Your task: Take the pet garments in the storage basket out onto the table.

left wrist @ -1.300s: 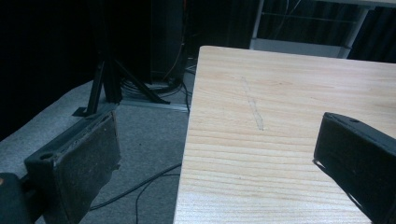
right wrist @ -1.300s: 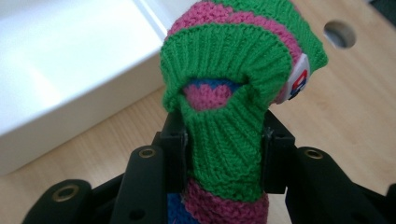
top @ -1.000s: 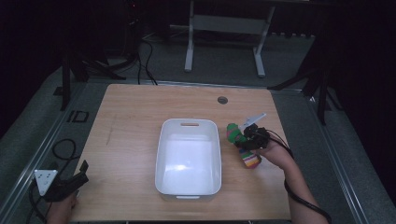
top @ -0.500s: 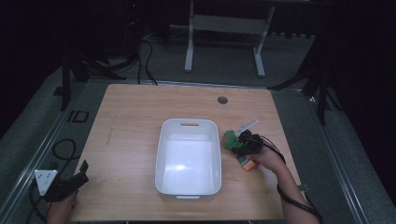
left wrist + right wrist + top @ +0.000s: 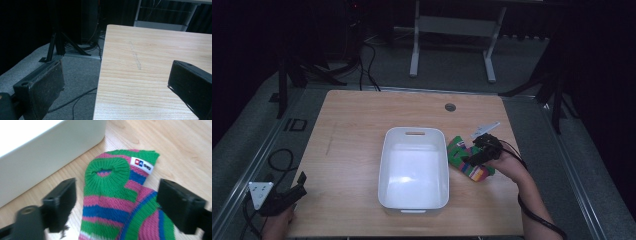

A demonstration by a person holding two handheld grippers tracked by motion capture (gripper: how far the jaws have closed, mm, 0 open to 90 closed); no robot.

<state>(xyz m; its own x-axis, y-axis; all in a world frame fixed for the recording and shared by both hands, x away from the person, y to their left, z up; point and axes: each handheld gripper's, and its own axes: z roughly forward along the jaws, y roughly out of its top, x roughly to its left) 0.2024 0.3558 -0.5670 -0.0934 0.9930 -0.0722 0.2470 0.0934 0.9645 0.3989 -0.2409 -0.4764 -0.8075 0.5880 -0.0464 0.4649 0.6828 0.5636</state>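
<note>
Sock: a striped knitted sock [image 5: 112,197], green, pink and blue, lies on the desk [image 5: 352,130] just beside the right wall of the white tub [image 5: 414,200]
Right gripper: the right gripper [image 5: 120,205] hangs over the sock with its jaws wide apart, one on each side, holding nothing
Left gripper: the left gripper [image 5: 117,87] is at the near left corner of the desk, jaws apart, empty
How it feels: I think the sock is soft and light; it will bend and droop, but it won't break
Where to grab: pinch the thick folded middle, below the green cuff, so it does not slip
</note>
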